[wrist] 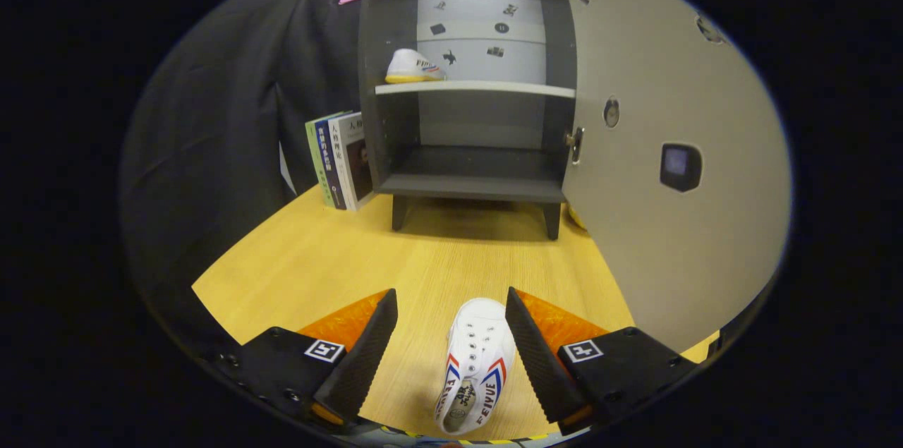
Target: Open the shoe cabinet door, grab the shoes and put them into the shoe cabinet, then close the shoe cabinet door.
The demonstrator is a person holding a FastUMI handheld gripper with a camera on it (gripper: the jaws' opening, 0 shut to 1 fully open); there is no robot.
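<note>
White shoe (474, 363) between spread hand-held gripper (451, 314) fingers, untouched; wooden tabletop (451, 257); open cabinet (469, 81) beyond.

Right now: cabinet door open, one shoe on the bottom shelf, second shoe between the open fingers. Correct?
Not quite. In the gripper view the first shoe sits on the upper shelf, not the bottom one. The rest holds: the cabinet door is open, and the second shoe lies between the fingers of the open gripper.

Two shoes (474, 363) (413, 68); three books (340, 159); one cabinet (471, 187)
</note>
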